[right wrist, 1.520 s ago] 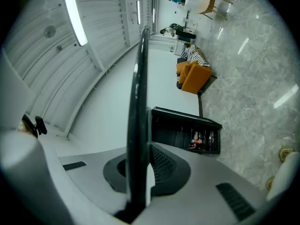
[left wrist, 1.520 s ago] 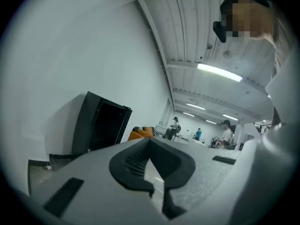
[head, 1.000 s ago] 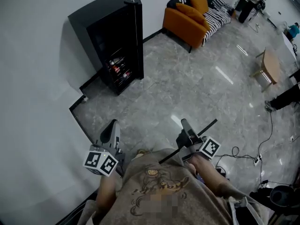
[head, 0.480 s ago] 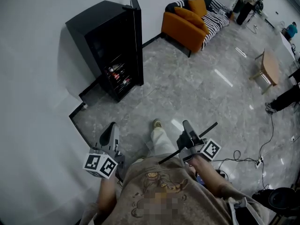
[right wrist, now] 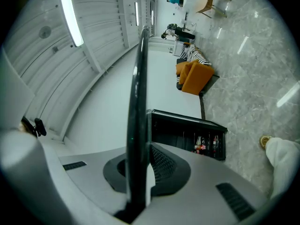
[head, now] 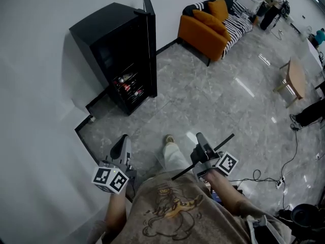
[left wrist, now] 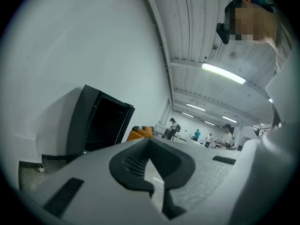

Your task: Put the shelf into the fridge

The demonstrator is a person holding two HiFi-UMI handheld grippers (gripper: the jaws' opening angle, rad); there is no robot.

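right gripper (head: pixel 201 140) clamped on thin dark shelf (head: pixel 227 139) (seen edge-on), left gripper (head: pixel 123 142) closed on nothing, black fridge (head: pixel 109 44) well apart ahead, door (head: pixel 151 44) open, bottles (head: pixel 129 88) inside

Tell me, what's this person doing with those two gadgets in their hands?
A person stands some way off from a black fridge, whose door is open, with bottles on a lower level. The right tongs are clamped on a thin dark shelf. The left tongs are closed and carry nothing. The shelf is not in the fridge yet.
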